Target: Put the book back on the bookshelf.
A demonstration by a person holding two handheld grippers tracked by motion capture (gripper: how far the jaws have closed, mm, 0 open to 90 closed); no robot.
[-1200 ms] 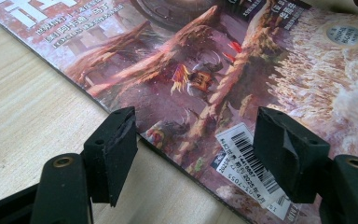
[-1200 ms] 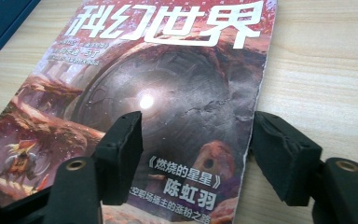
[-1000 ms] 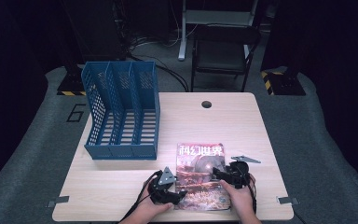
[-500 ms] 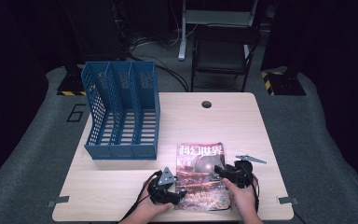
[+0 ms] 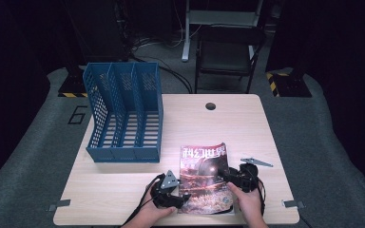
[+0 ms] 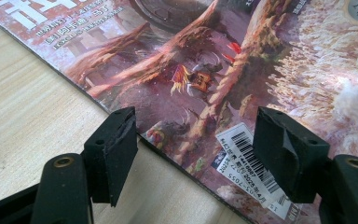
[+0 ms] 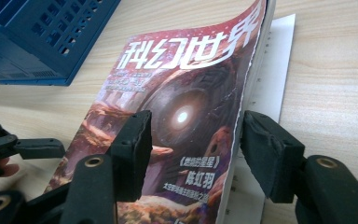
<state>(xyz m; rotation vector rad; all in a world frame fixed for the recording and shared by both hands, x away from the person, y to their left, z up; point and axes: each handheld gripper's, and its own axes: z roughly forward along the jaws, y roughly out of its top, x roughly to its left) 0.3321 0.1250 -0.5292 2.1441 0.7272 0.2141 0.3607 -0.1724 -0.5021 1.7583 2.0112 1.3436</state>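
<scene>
- One magazine (image 5: pixel 204 176) lies flat near the front edge of the wooden table (image 5: pixel 228 123), between the two hands, with a loose white sheet (image 7: pixel 274 70) showing from under its right edge.
- The cover's title, in large white Chinese characters, reads 科幻世界; lower down in the right gripper view are smaller white lines, one of them 陈虹羽. The art shows a dark sphere with a bright centre over reddish, root-like shapes.
- One white barcode sticker (image 6: pixel 247 161) sits by the magazine's near corner in the left gripper view; its digits are too small to read for certain.
- One blue mesh file rack (image 5: pixel 123 111) with three upright compartments stands at the table's left rear, well apart from the magazine.
- One round cable hole (image 5: pixel 210 106) is cut in the tabletop near the far edge.
- A large "6" (image 5: pixel 78 114) is marked on the grey floor mat left of the table.
- One dark folding chair (image 5: pixel 228 54) stands beyond the table.
- Two grippers: the left gripper (image 6: pixel 193 151) is at the magazine's left edge, jaws apart, straddling the near corner without pressing it.
- The right gripper (image 7: pixel 193 149) is over the magazine's right edge; its jaws have just been closing, with the raised page edge between them, though a gap remains and the pads are not yet pinching.
</scene>
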